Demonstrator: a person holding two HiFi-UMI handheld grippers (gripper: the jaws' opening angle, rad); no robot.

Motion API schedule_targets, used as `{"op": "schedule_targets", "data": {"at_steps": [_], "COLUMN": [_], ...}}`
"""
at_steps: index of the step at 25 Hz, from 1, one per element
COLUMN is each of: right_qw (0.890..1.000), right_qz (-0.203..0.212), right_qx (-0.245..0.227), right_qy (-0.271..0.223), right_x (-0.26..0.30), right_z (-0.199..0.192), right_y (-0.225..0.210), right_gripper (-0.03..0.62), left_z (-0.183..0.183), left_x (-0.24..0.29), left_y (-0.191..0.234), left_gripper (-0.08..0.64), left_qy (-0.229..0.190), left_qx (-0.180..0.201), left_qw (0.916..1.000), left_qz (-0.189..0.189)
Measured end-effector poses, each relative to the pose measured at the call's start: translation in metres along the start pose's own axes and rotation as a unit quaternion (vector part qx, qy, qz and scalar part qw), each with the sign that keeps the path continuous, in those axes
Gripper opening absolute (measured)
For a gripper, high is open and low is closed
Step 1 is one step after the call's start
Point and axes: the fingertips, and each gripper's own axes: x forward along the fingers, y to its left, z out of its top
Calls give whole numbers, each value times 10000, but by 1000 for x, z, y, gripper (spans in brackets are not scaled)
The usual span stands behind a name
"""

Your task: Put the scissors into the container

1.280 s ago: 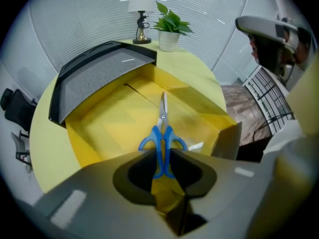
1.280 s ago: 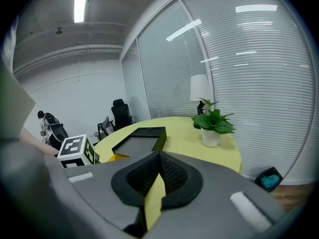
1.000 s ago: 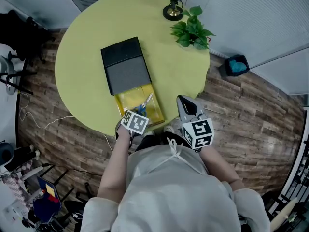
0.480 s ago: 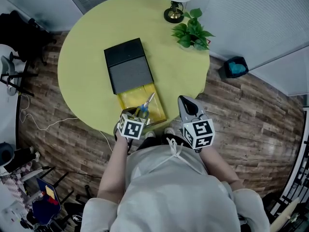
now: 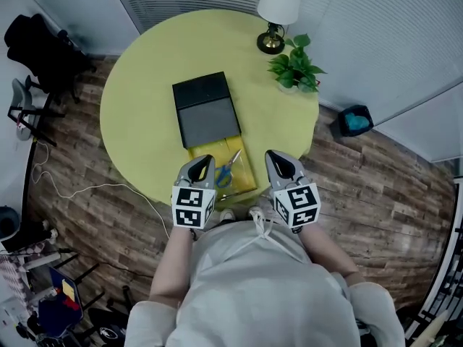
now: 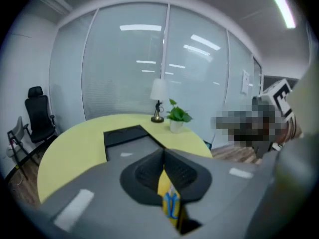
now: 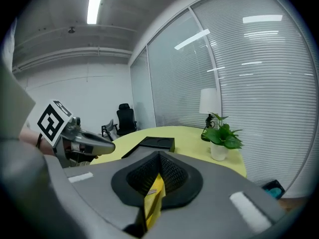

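The scissors [image 5: 228, 168], blue-handled, lie in the yellow open part [image 5: 244, 173] of the black container [image 5: 205, 108] on the round yellow table [image 5: 137, 114]. My left gripper [image 5: 204, 160] hangs at the table's near edge, just left of the scissors, jaws shut and empty. Level with it, my right gripper [image 5: 279, 157] is also shut and empty, to the right of the yellow part. In the left gripper view the jaws [image 6: 163, 158] meet, and a strip of yellow with the blue scissors [image 6: 172, 206] shows below them. In the right gripper view the gripper [image 7: 159, 159] is closed with the table ahead.
A table lamp [image 5: 278, 14] and a potted plant [image 5: 295, 66] stand at the table's far right edge. A black office chair [image 5: 45, 48] is off to the far left, a dark bin with blue inside [image 5: 354, 98] on the wood floor at right, and a cable [image 5: 79, 190] trails left.
The left gripper was at the yellow part with the scissors at its jaws; it has pulled back to the table's near edge, shut and empty. The scissors stay in the container.
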Motion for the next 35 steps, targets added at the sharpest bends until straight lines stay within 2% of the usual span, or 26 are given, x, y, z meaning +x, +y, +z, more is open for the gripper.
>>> {"op": "schedule_targets", "data": {"at_steps": [2,4,9,13,17,26,30,35], "right_qw": [9999,9995,9975,9956,9952,9957,9956,9956], "right_qz": [85,145,286,331,348,313,311,303], "right_qx": [-74,-137,-273,-361,-420,-455,-481,-552], "right_qy": [-119,-237,-588,-796,-807,-737,-747,-692], "right_x": [0,0,-2,-6,-6,-5,-8,-6], "right_z": [10,19,41,56,59,54,53,50], "right_y": [7,13,23,29,31,29,32,34], "right_gripper": [0,0,0,0,0,0,0,0], "left_z": [26,51,98,116,119,114,108,104], "left_x": [-16,-33,-73,-95,-99,-90,-91,-89], "left_y": [0,2,11,14,11,1,-4,-6], "left_gripper": [6,6,6,6,6,6,6,6], "left_qy": [-538,-1111,-2348,-2911,-3002,-2863,-2744,-2616], "left_qx": [57,151,217,181,323,302,411,292], "left_qw": [9985,9936,9699,9537,9500,9560,9591,9634], "left_qz": [38,151,611,735,796,561,565,518]}}
